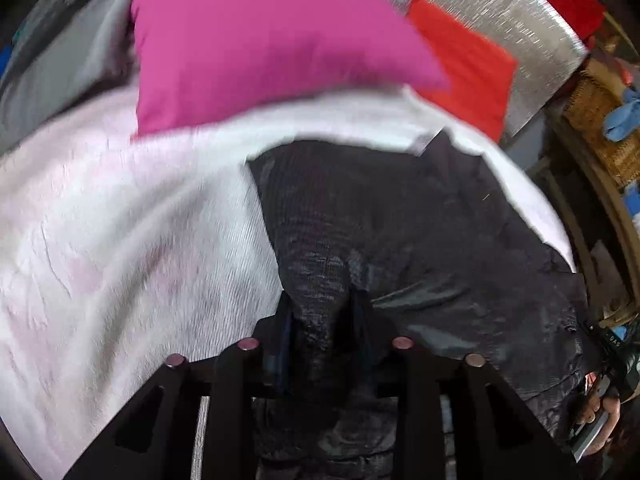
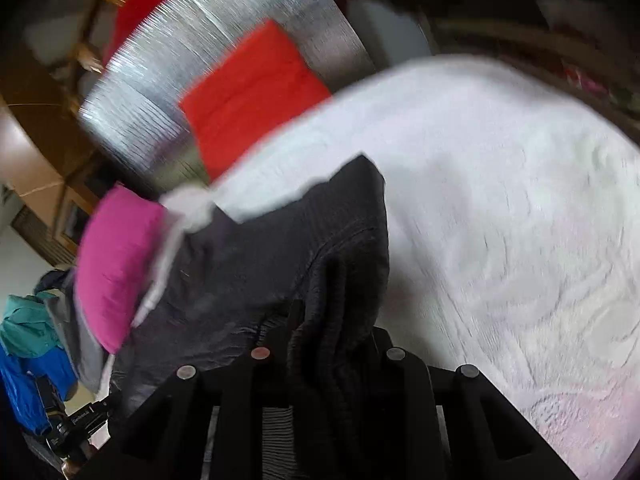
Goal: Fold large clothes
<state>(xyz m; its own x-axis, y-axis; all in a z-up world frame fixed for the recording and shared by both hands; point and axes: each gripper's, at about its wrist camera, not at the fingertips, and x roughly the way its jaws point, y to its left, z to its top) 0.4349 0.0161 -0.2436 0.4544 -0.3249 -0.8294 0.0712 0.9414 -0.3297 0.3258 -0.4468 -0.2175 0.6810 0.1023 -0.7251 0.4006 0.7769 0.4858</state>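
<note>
Left gripper (image 1: 320,304): fingers pressed together on a bunched ribbed edge of the dark garment (image 1: 420,232). Right gripper (image 2: 332,320): likewise pinching a gathered fold of the same garment (image 2: 280,248). The garment hangs between the two grippers and spreads over a white bedspread (image 1: 120,220). Beyond it, a pink pillow (image 1: 260,40) rests on the bedspread, beside a red pillow (image 1: 464,64) leaning on a silver headboard (image 1: 500,4). Both views are blurred.
</note>
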